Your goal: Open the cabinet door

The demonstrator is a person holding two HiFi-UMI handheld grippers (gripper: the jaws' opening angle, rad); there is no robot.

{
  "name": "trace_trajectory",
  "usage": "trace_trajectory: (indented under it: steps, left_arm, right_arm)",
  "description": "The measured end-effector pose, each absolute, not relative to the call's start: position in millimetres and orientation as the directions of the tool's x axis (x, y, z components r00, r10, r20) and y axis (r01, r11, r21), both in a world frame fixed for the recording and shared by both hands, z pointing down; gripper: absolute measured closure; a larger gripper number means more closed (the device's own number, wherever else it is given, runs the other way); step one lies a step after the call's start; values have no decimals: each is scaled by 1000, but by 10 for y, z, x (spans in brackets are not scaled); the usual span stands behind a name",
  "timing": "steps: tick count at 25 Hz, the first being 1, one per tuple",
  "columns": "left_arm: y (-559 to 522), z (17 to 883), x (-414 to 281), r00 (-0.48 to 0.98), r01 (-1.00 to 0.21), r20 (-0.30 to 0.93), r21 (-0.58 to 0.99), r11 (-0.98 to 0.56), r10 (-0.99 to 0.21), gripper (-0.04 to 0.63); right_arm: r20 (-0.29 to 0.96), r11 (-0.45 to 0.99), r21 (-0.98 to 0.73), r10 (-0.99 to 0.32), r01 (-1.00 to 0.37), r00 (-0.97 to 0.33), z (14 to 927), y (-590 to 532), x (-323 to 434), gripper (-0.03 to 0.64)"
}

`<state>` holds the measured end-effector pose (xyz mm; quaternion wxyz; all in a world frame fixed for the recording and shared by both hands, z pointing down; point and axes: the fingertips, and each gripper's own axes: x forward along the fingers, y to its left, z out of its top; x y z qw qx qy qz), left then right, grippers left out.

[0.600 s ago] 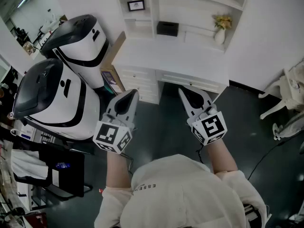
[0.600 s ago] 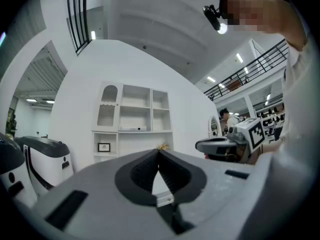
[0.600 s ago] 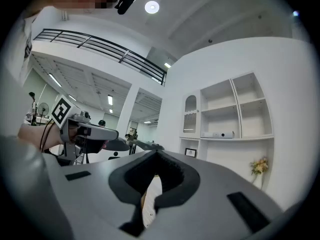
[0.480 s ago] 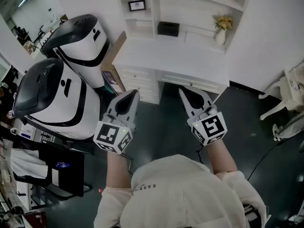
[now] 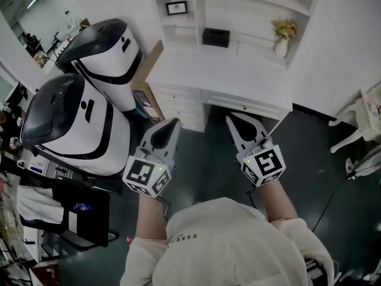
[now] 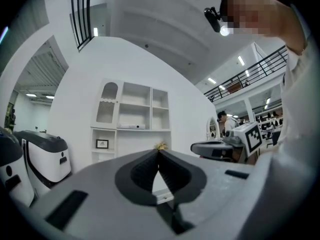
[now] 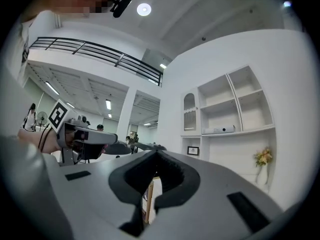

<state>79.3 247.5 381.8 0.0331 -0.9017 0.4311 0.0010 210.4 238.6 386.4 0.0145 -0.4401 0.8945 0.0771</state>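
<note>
A white desk with a shelf unit (image 5: pixel 226 70) stands ahead against the wall, with drawer fronts (image 5: pixel 177 98) under its left end. An arched, grilled cabinet door (image 6: pixel 108 103) sits at the unit's upper left, also visible as the arched door (image 7: pixel 189 115) in the right gripper view. My left gripper (image 5: pixel 173 123) and right gripper (image 5: pixel 230 117) are held side by side above the dark floor, pointing at the desk and short of it. The left gripper (image 6: pixel 158 152) has its jaws together with nothing between them. The right gripper (image 7: pixel 156 153) is likewise shut and empty.
Two large white-and-black machines (image 5: pixel 77 124) (image 5: pixel 107 46) stand close on the left. On the desk are a black box (image 5: pixel 215 37), a vase of yellow flowers (image 5: pixel 282 37) and a small framed picture (image 5: pixel 177 8). A white chair (image 5: pixel 360 121) stands at the right.
The whole head view has shifted slightly. Both grippers stay shut and side by side, short of the desk.
</note>
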Motion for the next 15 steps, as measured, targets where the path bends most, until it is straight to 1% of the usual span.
trace_trajectory:
  steps: [4,5,6,8,9,12,15]
  left_arm:
    - [2412,3825,687,622,-782,-53,-72,-619,-781,592]
    - [2374,3816,638,623,-782,-61,-79,-619,-780,567]
    - [2326,3808,585,627,-779,-64,-89,-621,-777,522]
    - [2209,3794,455,630,-774,-62,-119,-621,-774,394]
    - [2146,3787,371,625,-777,-59,-136,-614,-778,363]
    - [1987,3780,113,608,-787,-50,-167,-594,-792,356]
    - [1872,3782,-79,615,-785,-59,-136,-604,-786,356]
  right_arm:
    - [-92,594,113,-792,-797,-603,3906,2331,2013,603]
    - [-90,587,113,-798,-802,-596,3916,2307,1979,603]
    - [-89,578,113,-804,-808,-588,3924,2280,1940,603]
    - [-89,564,112,-814,-818,-574,3923,2221,1846,603]
    - [-89,558,112,-819,-822,-567,3917,2191,1791,603]
    - [-80,535,130,-834,-835,-546,3905,2112,1621,603]
    - [-64,517,145,-846,-843,-530,3914,2038,1482,603]
